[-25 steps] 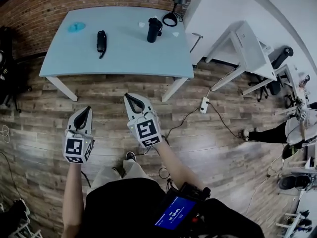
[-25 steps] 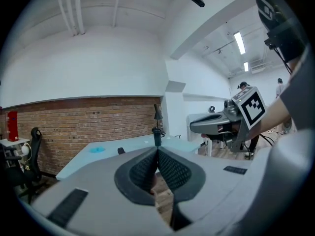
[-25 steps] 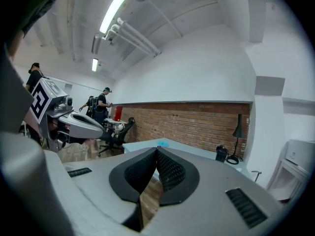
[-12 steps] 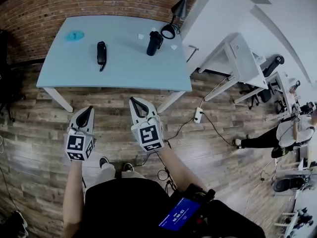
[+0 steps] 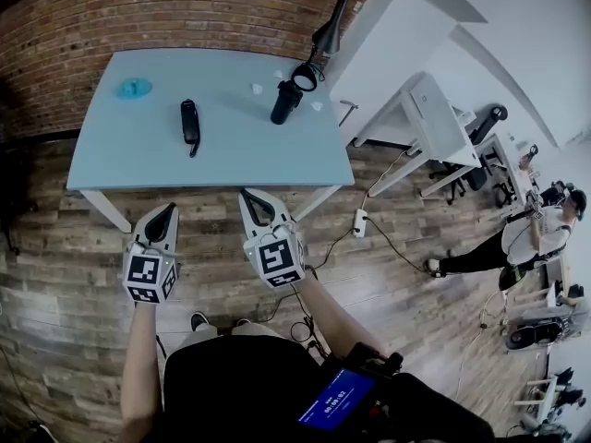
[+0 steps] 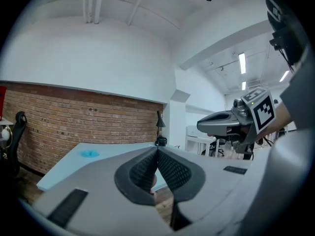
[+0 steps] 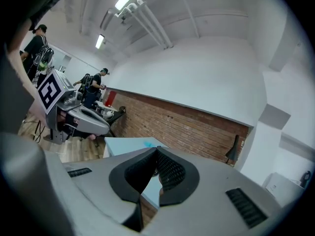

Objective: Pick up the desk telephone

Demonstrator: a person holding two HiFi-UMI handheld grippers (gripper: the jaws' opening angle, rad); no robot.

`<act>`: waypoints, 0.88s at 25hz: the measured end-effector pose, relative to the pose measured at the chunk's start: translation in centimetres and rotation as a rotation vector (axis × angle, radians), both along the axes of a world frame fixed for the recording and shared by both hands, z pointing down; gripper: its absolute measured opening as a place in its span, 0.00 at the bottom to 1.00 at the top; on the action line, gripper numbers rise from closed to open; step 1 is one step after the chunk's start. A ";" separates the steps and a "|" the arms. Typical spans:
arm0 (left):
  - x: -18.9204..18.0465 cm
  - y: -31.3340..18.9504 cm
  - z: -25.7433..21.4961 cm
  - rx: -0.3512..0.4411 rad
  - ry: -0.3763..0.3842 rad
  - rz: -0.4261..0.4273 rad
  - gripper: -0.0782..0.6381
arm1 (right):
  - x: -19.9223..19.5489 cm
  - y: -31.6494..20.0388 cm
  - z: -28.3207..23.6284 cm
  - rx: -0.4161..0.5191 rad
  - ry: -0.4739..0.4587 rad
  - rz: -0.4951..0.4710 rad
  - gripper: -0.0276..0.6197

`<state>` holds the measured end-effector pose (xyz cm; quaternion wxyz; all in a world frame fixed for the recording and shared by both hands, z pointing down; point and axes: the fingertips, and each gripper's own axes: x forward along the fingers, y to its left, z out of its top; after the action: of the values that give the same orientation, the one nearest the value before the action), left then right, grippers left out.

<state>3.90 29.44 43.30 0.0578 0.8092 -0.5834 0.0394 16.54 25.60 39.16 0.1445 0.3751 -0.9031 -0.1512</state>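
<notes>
Desk telephone [image 5: 189, 122] on blue table [image 5: 235, 146], brick wall [image 5: 166, 12]

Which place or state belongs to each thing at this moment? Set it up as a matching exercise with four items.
Things:
1. desk telephone
2. black bottle
3. blue object
4. right gripper

Places or states:
A. jaws together with nothing between them, held short of the table's near edge
B. near the table's far left corner
C. lying flat, left of the table's middle
D. standing toward the table's far right, close to the lamp

Pairs: 1-C, 2-D, 3-B, 4-A
</notes>
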 end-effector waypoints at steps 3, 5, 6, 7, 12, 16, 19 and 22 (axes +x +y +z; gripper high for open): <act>-0.9 -0.2 0.4 -0.008 0.021 0.017 0.13 | -1.6 -0.2 0.7 -0.034 -0.002 0.007 0.06; -1.8 -0.5 1.1 -0.024 0.038 0.012 0.13 | -2.6 -0.2 1.1 -0.043 0.004 0.001 0.06; -2.2 -0.6 1.6 -0.034 0.049 0.008 0.13 | -3.1 -0.3 1.3 -0.043 0.011 -0.005 0.06; -2.5 -0.7 2.1 -0.044 0.057 0.003 0.13 | -3.5 -0.4 1.7 -0.044 0.019 -0.012 0.06; -3.4 -2.8 4.2 -0.095 0.040 -0.016 0.13 | -4.1 -3.4 3.7 -0.089 -0.003 -0.028 0.06; -3.8 -5.7 5.0 -0.130 0.018 -0.030 0.13 | -4.1 -7.4 4.4 -0.109 -0.058 -0.027 0.06; -4.1 -7.4 5.4 -0.165 -0.005 -0.049 0.13 | -3.8 -10.2 5.1 -0.129 -0.096 -0.035 0.06; -3.7 -9.7 5.6 -0.190 -0.015 -0.072 0.13 | -2.6 -13.3 5.4 -0.157 -0.141 -0.032 0.06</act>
<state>0.18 19.75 48.89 0.1314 0.7782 -0.6061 0.0985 13.96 12.32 44.60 0.1072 0.3577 -0.9260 -0.0556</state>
